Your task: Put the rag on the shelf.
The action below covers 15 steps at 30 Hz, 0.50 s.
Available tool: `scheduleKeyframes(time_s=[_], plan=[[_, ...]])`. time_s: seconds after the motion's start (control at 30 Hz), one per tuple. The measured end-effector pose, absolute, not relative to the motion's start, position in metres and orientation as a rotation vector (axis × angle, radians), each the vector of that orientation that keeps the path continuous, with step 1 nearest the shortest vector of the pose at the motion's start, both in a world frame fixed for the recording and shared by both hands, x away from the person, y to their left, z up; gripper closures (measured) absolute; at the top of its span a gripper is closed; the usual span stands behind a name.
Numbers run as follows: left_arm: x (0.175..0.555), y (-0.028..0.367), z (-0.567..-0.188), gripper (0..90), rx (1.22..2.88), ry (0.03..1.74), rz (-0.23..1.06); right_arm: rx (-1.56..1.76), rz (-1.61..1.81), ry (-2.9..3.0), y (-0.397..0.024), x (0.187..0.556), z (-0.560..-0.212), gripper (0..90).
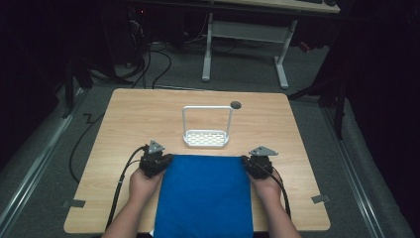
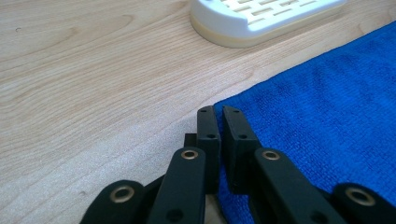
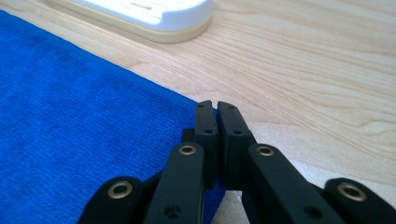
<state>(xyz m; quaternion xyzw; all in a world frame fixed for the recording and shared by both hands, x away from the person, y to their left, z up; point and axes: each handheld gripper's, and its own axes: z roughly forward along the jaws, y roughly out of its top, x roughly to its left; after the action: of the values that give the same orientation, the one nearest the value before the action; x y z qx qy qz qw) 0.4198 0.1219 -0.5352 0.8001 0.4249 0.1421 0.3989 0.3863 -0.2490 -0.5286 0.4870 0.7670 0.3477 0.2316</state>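
Note:
A blue cloth [image 1: 205, 193] lies flat on the wooden table [image 1: 129, 119], reaching over the near edge. My left gripper [image 1: 166, 159] is at its far left corner and my right gripper [image 1: 246, 161] at its far right corner. In the left gripper view the jaws [image 2: 218, 110] are pressed together on the corner of the cloth [image 2: 327, 116]. In the right gripper view the gripper [image 3: 216, 105] is likewise shut, with the edge of the cloth [image 3: 70, 116] between its tips. Both corners rest low on the table.
A white slotted rack [image 1: 206, 139] with a tall wire hoop handle stands just beyond the cloth, its base close ahead of both grippers [image 2: 261, 18] [image 3: 149, 11]. A dark round hole [image 1: 236, 104] sits in the table behind it. A white desk frame stands on the floor beyond.

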Motion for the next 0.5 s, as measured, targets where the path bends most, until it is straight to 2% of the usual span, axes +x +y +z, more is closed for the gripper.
scheduleKeyframes(time_s=[0.5], plan=[[0.411, 0.134, -0.528, 87.4, 1.893, 1.022, 0.367, 1.314, 1.074, 2.031, -0.247, 0.367, -0.509, 88.2]])
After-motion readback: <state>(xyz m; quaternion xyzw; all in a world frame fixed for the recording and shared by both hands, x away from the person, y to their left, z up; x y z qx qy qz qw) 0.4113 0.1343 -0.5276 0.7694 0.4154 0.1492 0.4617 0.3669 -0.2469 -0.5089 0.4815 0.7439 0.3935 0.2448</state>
